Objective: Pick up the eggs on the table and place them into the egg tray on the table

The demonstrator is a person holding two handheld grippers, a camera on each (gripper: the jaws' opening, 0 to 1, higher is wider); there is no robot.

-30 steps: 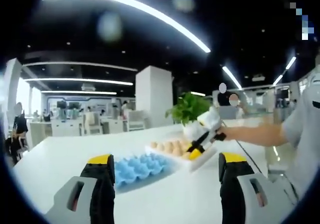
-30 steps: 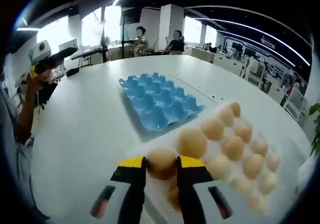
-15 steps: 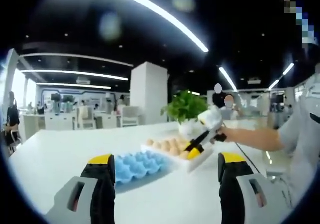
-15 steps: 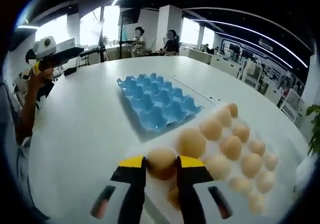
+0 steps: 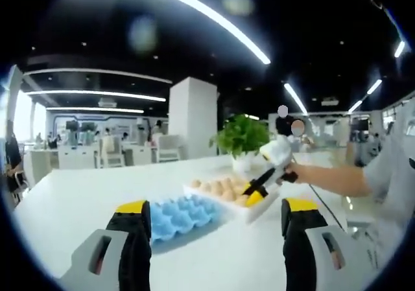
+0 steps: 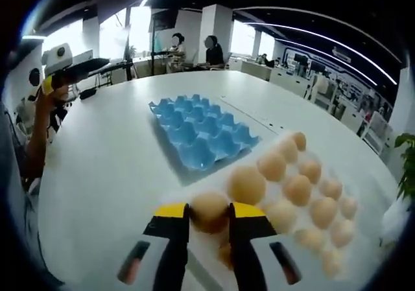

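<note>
In the right gripper view my right gripper (image 6: 209, 214) is clamped on an egg (image 6: 209, 210), its yellow-tipped jaws pressing both sides of the shell, just above the near end of the clear tray of eggs (image 6: 305, 200). That tray runs away to the right, its eggs in two rows on the white table (image 6: 110, 174). Just beside it, farther off and to the left, lies the blue egg tray (image 6: 200, 132), every cup unfilled. Past the table's left edge a hand (image 6: 50, 100) holds my left gripper (image 6: 97, 63) up in the air, well apart from both trays. In the left gripper view my left gripper (image 5: 211, 210) stands wide, nothing between its jaws, above the near part of the table (image 5: 78, 197). Beyond the jaws sits the blue egg tray (image 5: 178, 214), then the clear tray of eggs (image 5: 220, 190) touching its far side, with my right gripper (image 5: 254, 192) dipping into that tray's right end. Behind it stands a potted plant (image 5: 241, 139), and farther back are office desks and a white pillar (image 5: 192, 119).
</note>
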